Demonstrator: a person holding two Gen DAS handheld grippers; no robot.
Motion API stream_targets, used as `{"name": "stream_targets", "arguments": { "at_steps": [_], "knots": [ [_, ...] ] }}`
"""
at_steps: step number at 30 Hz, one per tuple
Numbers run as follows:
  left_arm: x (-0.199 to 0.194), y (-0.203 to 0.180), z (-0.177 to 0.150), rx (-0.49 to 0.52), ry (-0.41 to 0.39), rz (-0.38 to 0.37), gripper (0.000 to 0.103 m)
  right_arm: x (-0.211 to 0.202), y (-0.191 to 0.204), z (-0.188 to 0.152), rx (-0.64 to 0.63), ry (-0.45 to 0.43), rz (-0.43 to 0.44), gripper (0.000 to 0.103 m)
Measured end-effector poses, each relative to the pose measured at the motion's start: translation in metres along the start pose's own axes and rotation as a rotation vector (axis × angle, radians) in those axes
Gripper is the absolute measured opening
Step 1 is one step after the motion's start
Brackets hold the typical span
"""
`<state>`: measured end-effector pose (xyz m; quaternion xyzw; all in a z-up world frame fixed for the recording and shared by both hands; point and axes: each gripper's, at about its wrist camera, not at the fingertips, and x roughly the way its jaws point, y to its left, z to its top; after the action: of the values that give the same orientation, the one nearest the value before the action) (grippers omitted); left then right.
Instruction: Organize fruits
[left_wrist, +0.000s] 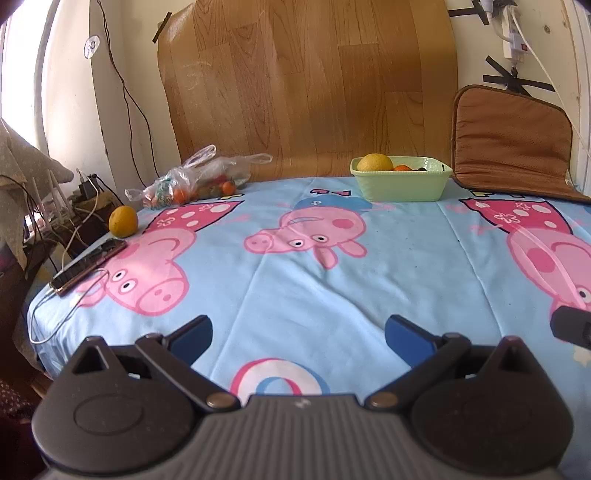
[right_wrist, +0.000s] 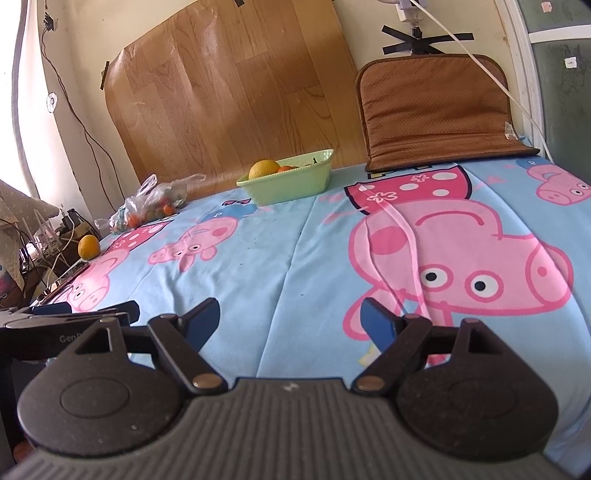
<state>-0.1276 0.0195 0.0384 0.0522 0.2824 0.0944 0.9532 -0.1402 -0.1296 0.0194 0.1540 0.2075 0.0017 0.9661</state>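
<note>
Hovering low over the cartoon-print sheet, left hand-held gripper and right hand-held gripper both spread wide, nothing between the fingers. Phone near the left edge; loose orange just beyond it. Farther back, plastic bag of fruit. Green basket holds an orange and smaller fruit by the wood panel.
</note>
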Motion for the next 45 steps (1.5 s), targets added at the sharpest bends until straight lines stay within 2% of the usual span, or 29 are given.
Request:
{"name": "stream_targets", "arguments": {
  "at_steps": [11, 18, 28, 45],
  "knots": [
    [0.0011, -0.0005, 0.0005, 0.024, -0.012, 0.018, 0.103, -0.0090, -0.0012, 0.0035, 0.009, -0.057, 0.007, 0.085],
    [0.0025, -0.0001, -0.0003, 0.030, -0.006, 0.016, 0.103, -0.0078, -0.0012, 0.0037, 0.008, -0.057, 0.012, 0.085],
    [0.0030, 0.0006, -0.0002, 0.045, -0.022, 0.053, 0.103, -0.0072, -0.0014, 0.0039, 0.006, -0.051, 0.014, 0.085],
    [0.0031, 0.0000, -0.0010, 0.059, -0.015, 0.025, 0.103, -0.0070, -0.0018, 0.0042, 0.005, -0.051, 0.016, 0.085]
  ]
}}
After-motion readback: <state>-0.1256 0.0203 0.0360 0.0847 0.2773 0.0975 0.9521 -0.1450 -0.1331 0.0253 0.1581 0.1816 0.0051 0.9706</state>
